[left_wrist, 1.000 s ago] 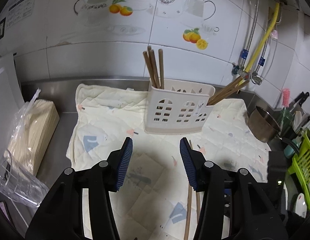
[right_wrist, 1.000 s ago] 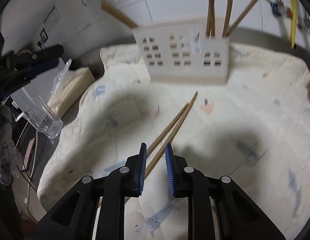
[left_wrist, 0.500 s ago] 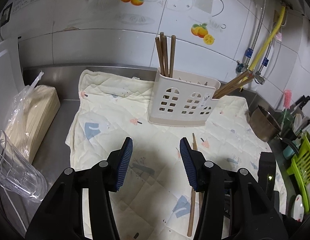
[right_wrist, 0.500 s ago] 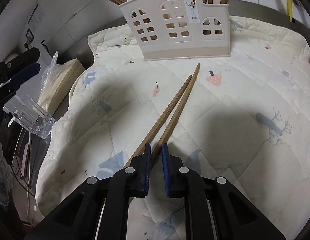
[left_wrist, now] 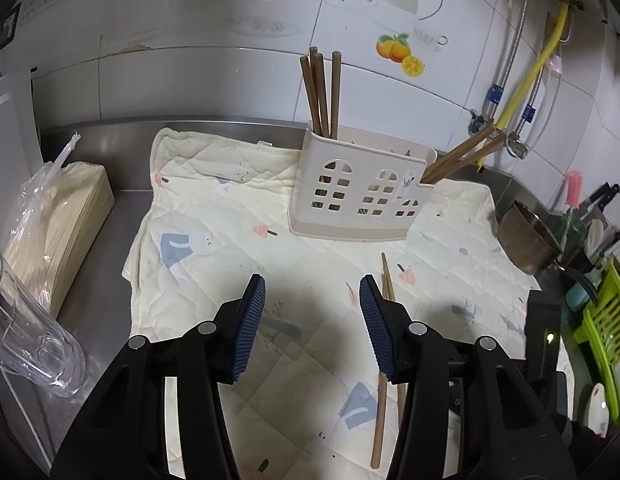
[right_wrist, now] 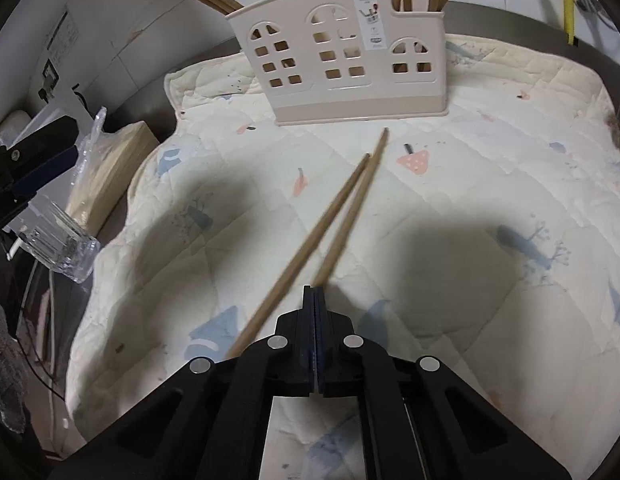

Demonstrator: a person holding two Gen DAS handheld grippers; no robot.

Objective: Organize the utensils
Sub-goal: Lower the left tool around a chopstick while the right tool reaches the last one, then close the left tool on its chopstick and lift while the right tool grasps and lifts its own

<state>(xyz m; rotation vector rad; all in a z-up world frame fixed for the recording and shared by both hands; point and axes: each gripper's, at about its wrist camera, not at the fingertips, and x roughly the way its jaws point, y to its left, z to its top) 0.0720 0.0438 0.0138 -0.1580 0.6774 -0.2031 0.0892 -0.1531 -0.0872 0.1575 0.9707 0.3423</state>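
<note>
Right gripper [right_wrist: 315, 294], jaws just closed on one brown wooden chopstick [right_wrist: 352, 208], ready for the beige windowed plastic holder [right_wrist: 338, 60]; left gripper [left_wrist: 312, 312] jaws apart, empty.

My steel counter [left_wrist: 86, 312] carries a quilted cream cloth [left_wrist: 214, 208] across its middle. At the left edge sit a bagged stack of paper [left_wrist: 58, 220] and a clear glass [left_wrist: 26, 344]; a metal pot [left_wrist: 526, 240] stands at the right edge.
</note>
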